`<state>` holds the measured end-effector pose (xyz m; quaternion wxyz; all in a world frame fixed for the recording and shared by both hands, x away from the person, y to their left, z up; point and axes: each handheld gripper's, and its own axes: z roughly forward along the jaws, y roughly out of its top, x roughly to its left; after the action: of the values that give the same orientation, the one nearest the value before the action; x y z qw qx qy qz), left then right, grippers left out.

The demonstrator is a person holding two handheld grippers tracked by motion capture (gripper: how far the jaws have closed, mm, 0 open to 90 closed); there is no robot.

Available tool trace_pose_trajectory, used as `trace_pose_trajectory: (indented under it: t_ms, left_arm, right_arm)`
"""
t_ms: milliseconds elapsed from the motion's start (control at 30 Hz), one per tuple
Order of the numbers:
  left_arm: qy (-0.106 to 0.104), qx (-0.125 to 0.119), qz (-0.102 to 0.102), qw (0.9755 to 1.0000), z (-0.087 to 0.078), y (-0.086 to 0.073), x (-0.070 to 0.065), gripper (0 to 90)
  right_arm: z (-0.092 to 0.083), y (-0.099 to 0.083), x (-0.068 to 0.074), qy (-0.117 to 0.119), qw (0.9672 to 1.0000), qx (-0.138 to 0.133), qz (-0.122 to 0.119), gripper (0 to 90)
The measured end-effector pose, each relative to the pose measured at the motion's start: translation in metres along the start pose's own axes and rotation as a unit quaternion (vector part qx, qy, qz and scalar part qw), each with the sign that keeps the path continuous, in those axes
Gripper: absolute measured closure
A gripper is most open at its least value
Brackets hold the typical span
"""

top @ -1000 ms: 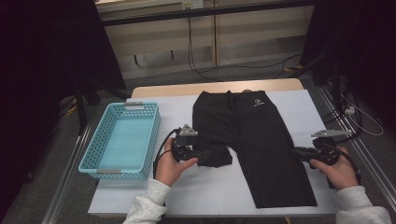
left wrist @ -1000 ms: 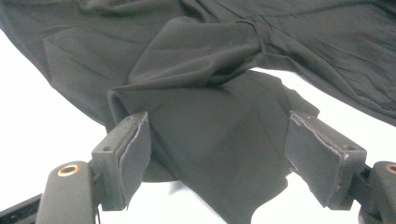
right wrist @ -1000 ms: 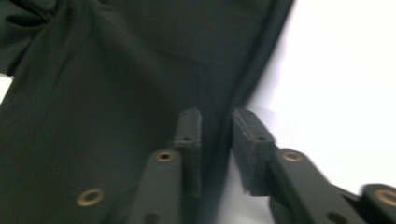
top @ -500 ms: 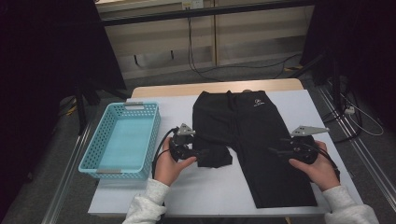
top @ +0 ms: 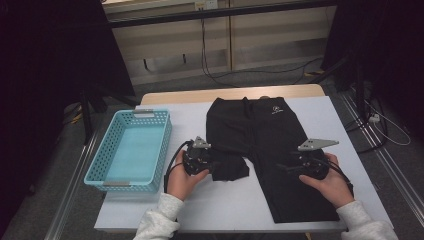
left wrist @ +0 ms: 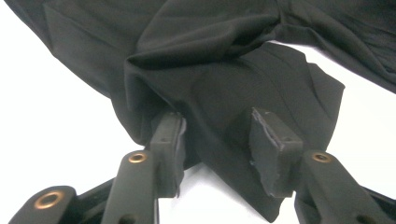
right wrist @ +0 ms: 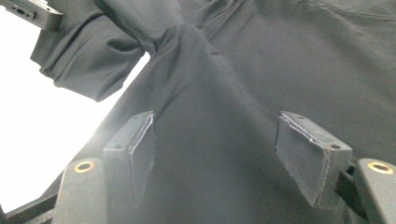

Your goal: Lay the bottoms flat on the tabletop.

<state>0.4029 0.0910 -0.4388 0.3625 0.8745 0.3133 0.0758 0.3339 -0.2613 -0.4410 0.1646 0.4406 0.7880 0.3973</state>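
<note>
The left gripper (top: 216,166) sits low on the table, its 2 jaws astride the bunched end of the folded-up leg (left wrist: 243,93) of the black shorts (top: 270,150). The jaws have just been closing, and the cloth lies between them; in the left gripper view the left pad (left wrist: 170,140) touches the fold while the right pad (left wrist: 273,149) stands on top of the fabric with a gap between the 2, so I cannot tell whether the cloth is truly pinched. The left hand (top: 182,180) wraps the gripper's body from below.

The right gripper (top: 284,167) hovers over the other leg (top: 300,200) of the shorts, pointing toward the left gripper. Its jaws have just been opening and stand spread, released, with flat cloth under them and nothing clamped; the right gripper view shows both pads (right wrist: 135,144) apart above smooth fabric. The right hand (top: 327,182) holds it, with the grey plate (top: 317,144) on top.

The shorts lie in the middle of the white table (top: 350,125), waistband at the far side, 1 leg stretched toward the person and the other folded up into a heap near the left gripper. A light blue basket (top: 107,155) stands at the table's left edge, well apart from the shorts.
</note>
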Motion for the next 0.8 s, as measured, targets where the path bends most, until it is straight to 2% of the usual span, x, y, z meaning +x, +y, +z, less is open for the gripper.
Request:
trace_pose_trajectory:
  t_ms: [167,267,333,433,500,633,800]
  left_arm:
    - [-0.009,0.005,0.001,0.9999,0.004,-0.001,-0.003,66.5]
    - [-0.023,0.006,-0.009,0.9997,0.005,-0.001,-0.003,73.7]
    - [-0.023,0.004,-0.014,0.9996,0.004,-0.001,-0.002,76.5]
    - [-0.031,0.009,-0.011,0.9994,0.003,-0.001,-0.002,81.7]
    - [-0.029,0.014,-0.023,0.9992,0.002,-0.001,-0.001,86.3]
    - [-0.030,0.018,-0.022,0.9992,-0.002,0.001,-0.001,87.8]
    - [-0.035,0.005,-0.011,0.9993,-0.015,0.007,-0.002,87.8]
  right_arm:
    - [0.005,0.001,0.003,0.001,1.0000,0.001,-0.003,26.1]
    - [0.008,0.001,0.005,0.001,1.0000,0.002,-0.003,25.8]
    - [0.009,0.001,0.007,0.003,1.0000,0.003,-0.005,25.6]
    - [0.011,0.002,0.010,0.007,0.9999,0.005,-0.011,25.5]
    - [0.012,0.003,0.013,0.007,0.9999,0.004,-0.012,25.6]
    - [0.014,0.006,0.018,0.019,0.9997,-0.001,-0.014,25.6]
    - [0.016,0.008,0.022,0.029,0.9994,-0.001,-0.016,25.3]
